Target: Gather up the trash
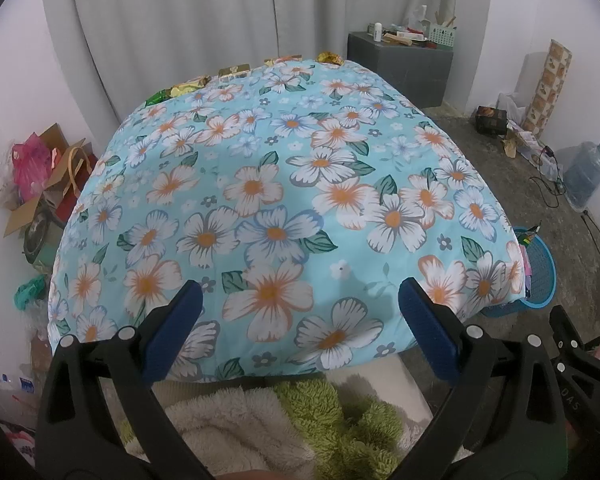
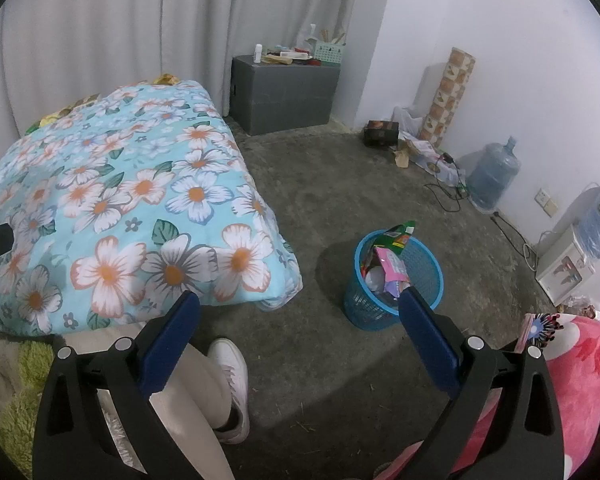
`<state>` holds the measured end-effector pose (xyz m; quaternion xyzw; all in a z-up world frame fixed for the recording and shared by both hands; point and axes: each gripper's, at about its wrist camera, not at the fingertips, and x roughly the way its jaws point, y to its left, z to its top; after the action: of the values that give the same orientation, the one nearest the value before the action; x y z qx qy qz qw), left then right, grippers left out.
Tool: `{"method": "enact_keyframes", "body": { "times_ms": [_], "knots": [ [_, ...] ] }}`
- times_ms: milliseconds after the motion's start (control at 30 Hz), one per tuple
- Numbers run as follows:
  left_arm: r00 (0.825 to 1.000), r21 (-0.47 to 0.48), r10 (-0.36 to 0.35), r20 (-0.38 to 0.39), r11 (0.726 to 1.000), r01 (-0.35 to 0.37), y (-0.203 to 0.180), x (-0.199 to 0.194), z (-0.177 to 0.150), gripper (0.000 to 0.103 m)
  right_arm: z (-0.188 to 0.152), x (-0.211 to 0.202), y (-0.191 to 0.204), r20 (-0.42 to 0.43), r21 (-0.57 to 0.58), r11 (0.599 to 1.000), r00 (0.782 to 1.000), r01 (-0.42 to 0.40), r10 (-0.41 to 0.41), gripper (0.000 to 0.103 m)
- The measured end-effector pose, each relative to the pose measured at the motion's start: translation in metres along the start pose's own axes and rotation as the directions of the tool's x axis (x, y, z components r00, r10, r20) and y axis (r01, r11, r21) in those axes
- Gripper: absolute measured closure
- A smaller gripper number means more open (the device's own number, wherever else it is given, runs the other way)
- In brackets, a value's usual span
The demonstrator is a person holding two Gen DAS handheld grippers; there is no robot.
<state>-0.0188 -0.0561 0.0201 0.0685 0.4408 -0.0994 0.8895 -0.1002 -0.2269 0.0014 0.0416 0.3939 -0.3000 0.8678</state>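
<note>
Both grippers, left (image 1: 300,320) and right (image 2: 300,324), spread empty: wrappers (image 1: 236,70) line the floral quilt's (image 1: 280,200) far edge, while the blue basket (image 2: 428,280) waits floor-right for deposits.

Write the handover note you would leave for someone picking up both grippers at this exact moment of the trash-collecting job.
Left gripper: open, empty, over the near end of the floral quilt.
Right gripper: open, empty, above the floor between the quilt and the blue basket.
Trash: several shiny wrappers lie in a row along the quilt's far edge, by the curtain.
Done: the basket, on the floor to the right of the quilt, already holds wrappers and packets, one green packet sticking up over the rim.
Left: pick up the far-edge wrappers and drop them in the basket.
</note>
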Motion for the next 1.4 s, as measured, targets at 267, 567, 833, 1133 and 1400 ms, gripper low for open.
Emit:
{"method": "enact_keyframes", "body": {
  "times_ms": [267,567,833,1133,1400],
  "knots": [
    [1.000,0.001,0.000,-0.002,1.000,0.000,0.0014,0.0001,-0.0008,0.009,-0.0006,-0.0002,0.0001,0.000,0.000,1.000,1.000,0.000,0.000,0.006],
    [1.000,0.003,0.000,-0.004,1.000,0.000,0.0014,0.0008,0.0001,0.009,0.0001,0.0001,0.0008,0.002,-0.002,1.000,1.000,0.000,0.000,0.006],
    [1.000,0.004,0.000,-0.004,1.000,0.000,0.0024,0.0008,-0.0004,0.009,0.0003,-0.0001,0.0012,0.002,-0.002,1.000,1.000,-0.001,0.001,0.006],
    [1.000,0.005,0.000,-0.005,1.000,0.000,0.0022,0.0014,-0.0010,0.009,0.0013,-0.0002,0.0019,0.002,-0.001,1.000,1.000,-0.002,0.002,0.006],
    [1.000,0.005,0.001,-0.005,1.000,-0.001,0.0017,0.0011,-0.0001,0.009,0.0003,-0.0006,0.0016,0.002,0.000,1.000,1.000,-0.002,0.002,0.006]
  ]
}}
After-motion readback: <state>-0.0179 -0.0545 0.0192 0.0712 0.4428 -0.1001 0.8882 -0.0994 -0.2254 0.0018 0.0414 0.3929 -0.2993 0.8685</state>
